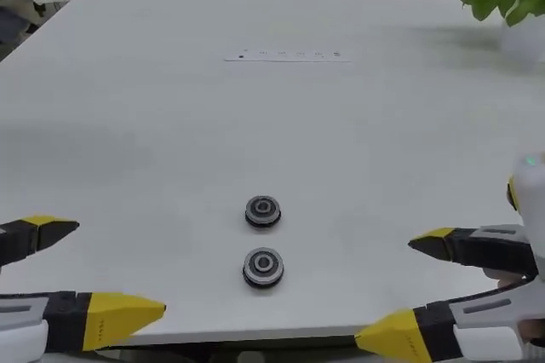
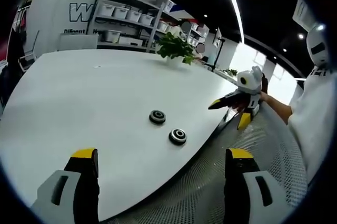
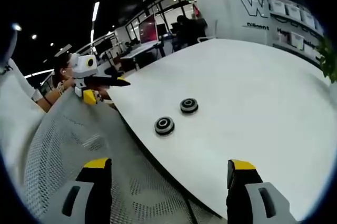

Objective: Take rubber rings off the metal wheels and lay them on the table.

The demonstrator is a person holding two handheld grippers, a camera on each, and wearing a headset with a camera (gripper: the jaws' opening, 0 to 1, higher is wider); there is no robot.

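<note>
Flat on the pale grey tabletop (image 1: 341, 124): a small round metal wheel with a black rubber ring (image 1: 263, 267). Just beyond that wheel, not touching it, a second ringed metal wheel (image 1: 262, 211). Well left of the near wheel, the yellow-tipped black left gripper (image 1: 119, 267), jaws wide and empty. Well right of it, the matching right gripper (image 1: 384, 290), likewise wide and empty.

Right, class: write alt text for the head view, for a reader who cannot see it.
Two dark-ringed metal wheels sit on a white table, the near wheel in front of the far wheel. The left gripper and right gripper hover open on either side.
</note>
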